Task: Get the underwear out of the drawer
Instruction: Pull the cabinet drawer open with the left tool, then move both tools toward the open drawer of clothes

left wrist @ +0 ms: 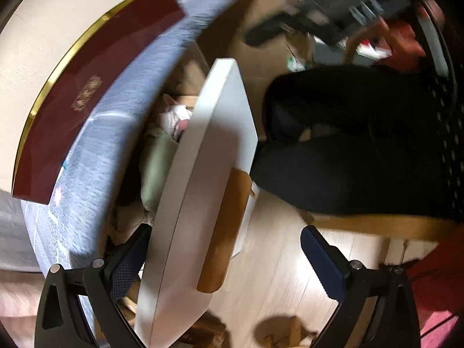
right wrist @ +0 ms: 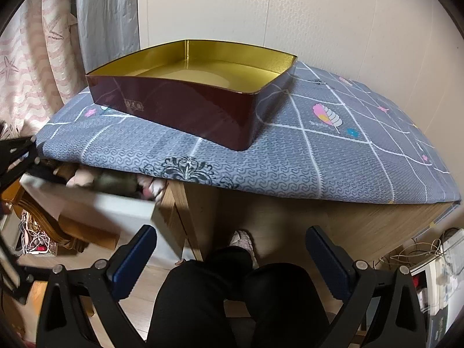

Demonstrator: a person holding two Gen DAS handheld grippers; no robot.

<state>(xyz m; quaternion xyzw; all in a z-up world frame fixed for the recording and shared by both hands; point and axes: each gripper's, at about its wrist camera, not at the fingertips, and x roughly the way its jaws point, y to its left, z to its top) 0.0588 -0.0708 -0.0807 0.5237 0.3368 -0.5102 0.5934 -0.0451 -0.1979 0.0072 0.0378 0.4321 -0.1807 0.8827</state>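
Drawer is standing pulled out from under the tabletop, and the left gripper is hanging over its white front with the jaws spread as wide as they go and holding nothing. One finger is sitting on the inner side of the panel, the other on the outer side near the wooden handle; whether a pad is touching the panel I cannot tell. The right gripper is waiting in front of the desk, its jaws also wide and empty, above the person's dark trousers.

The underwear is lying inside the drawer as a soft heap of folded pale pink, white and greenish pieces, at about 10 o'clock from the left gripper in the left wrist view, and at about 9 o'clock from the picture's middle in the right wrist view.

To do this step well, I think the left gripper should be going over the front panel and down into the heap, taking one piece at a fold, so that the pads are catching cloth and not the drawer wall. A slow lift is helping the neighbours to stay behind.

On the grey patterned cloth a dark red tin with a gold inside is standing open. A small gold emblem is showing on its side, but it is too small to read. No other writing is legible.
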